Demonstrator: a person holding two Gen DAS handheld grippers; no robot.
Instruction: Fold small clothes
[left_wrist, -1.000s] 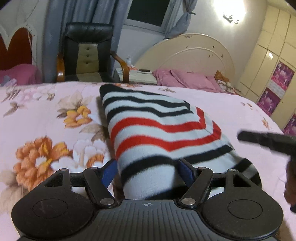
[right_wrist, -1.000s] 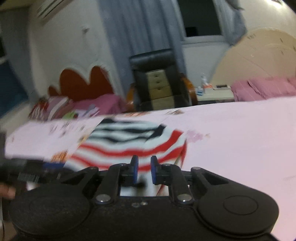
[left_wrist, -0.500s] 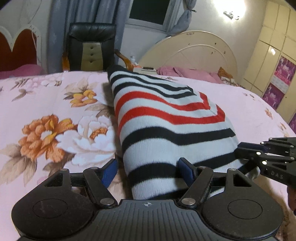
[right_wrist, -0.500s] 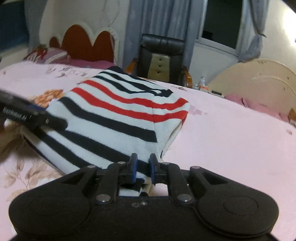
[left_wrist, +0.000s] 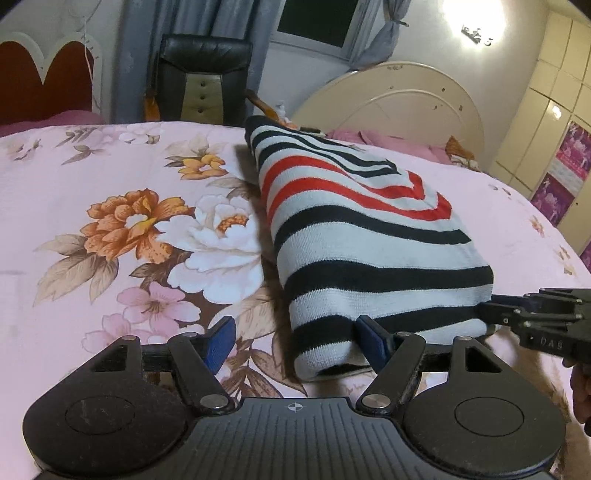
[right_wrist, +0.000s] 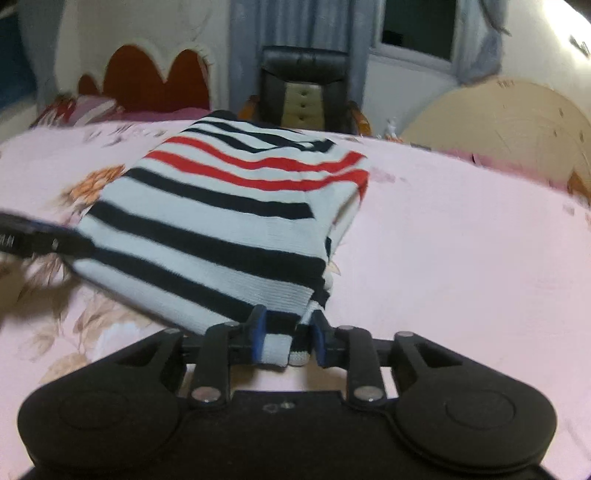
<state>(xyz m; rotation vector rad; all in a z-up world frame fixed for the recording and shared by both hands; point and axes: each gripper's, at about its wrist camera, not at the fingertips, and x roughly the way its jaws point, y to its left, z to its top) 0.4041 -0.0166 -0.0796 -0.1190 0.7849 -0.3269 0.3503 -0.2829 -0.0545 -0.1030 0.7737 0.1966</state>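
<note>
A folded striped garment (left_wrist: 354, 236), white with black and red bands, lies on the floral pink bedspread (left_wrist: 110, 229). My left gripper (left_wrist: 295, 343) is open, and the garment's near left corner lies between its blue pads without being pinched. My right gripper (right_wrist: 288, 339) is partly open around the garment's (right_wrist: 229, 221) near right corner, its pads apart from the cloth. The right gripper also shows in the left wrist view (left_wrist: 532, 321) at the garment's right edge. The left gripper's tip shows in the right wrist view (right_wrist: 37, 236).
A black office chair (left_wrist: 203, 88) stands beyond the bed's far edge. A cream headboard (left_wrist: 399, 103) with pink bedding is at the back right. A red scalloped headboard (left_wrist: 40, 85) is at the back left. Wardrobe doors (left_wrist: 554, 103) line the right wall.
The right gripper, shut on the garment's corner before, has opened its jaws. The garment has come down to lie flat on the bed. The left gripper has stayed open.
</note>
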